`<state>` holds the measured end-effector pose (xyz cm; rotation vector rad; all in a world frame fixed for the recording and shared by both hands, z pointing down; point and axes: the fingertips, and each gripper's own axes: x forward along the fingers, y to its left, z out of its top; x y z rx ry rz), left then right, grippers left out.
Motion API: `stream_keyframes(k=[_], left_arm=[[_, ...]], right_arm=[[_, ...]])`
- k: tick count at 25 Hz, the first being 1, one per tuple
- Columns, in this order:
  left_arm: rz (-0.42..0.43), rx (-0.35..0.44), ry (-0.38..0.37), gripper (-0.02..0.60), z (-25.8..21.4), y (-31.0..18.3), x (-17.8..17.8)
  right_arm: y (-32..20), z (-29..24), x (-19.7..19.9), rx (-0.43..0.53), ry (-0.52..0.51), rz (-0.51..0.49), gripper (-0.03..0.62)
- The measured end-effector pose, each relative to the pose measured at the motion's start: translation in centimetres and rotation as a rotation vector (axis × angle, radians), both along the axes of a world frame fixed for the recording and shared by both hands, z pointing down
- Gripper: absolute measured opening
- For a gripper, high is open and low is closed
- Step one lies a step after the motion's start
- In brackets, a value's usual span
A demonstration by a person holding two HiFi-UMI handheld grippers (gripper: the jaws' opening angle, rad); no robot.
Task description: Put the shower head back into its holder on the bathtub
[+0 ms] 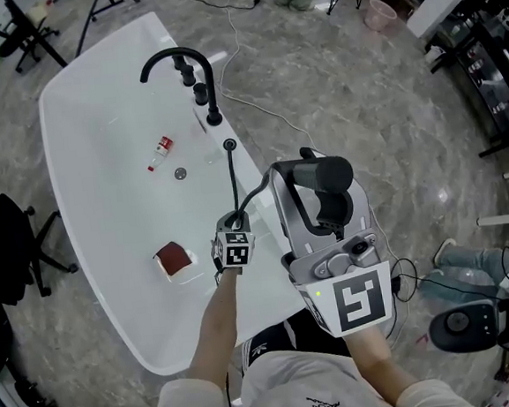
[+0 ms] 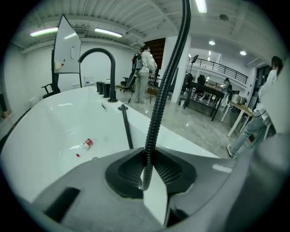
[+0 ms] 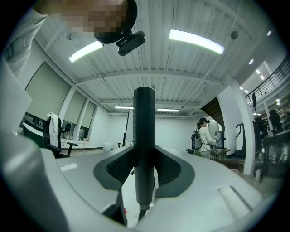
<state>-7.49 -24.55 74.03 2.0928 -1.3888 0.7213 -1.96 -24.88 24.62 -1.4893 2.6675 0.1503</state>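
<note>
My right gripper (image 1: 320,197) is shut on the black shower head (image 1: 326,174), held over the floor just right of the white bathtub (image 1: 91,159). In the right gripper view its round black handle (image 3: 144,149) stands upright between the pads. The black ribbed hose (image 1: 235,186) runs from the small round holder (image 1: 229,144) on the tub's right rim to my left gripper (image 1: 233,222), then curves over to the shower head. In the left gripper view the hose (image 2: 154,127) is pinched between the pads and rises out of the top of the picture.
A black arched faucet (image 1: 179,65) with knobs stands on the rim beyond the holder. Inside the tub lie a small red-capped bottle (image 1: 161,149), the drain (image 1: 180,173) and a brown block (image 1: 172,258). An office chair (image 1: 11,250) stands left; cables cross the floor behind.
</note>
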Motion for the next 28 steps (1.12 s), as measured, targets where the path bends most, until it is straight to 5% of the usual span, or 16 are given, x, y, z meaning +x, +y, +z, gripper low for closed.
stream_keyframes(k=[10, 19, 24, 28], left_arm=[[-0.076, 0.323, -0.021, 0.064, -15.4, -13.7, -4.2], [-0.091, 0.632, 0.001, 0.064, -30.3, -21.8, -2.8], [-0.107, 0.668, 0.078, 0.064, -32.0, -23.1, -1.7], [-0.096, 0.547, 0.079, 0.069, -26.1, -22.2, -0.6]], right_arm=[[-0.8, -5.3, -0.3, 0.08, -0.015, 0.017, 0.138], [0.4, -9.5, 1.7, 0.16, -0.069, 0.04, 0.138], [-0.3, -6.7, 2.3, 0.091, -0.031, 0.031, 0.138], [-1.4, -4.7, 2.5, 0.038, -0.043, 0.024, 0.138]])
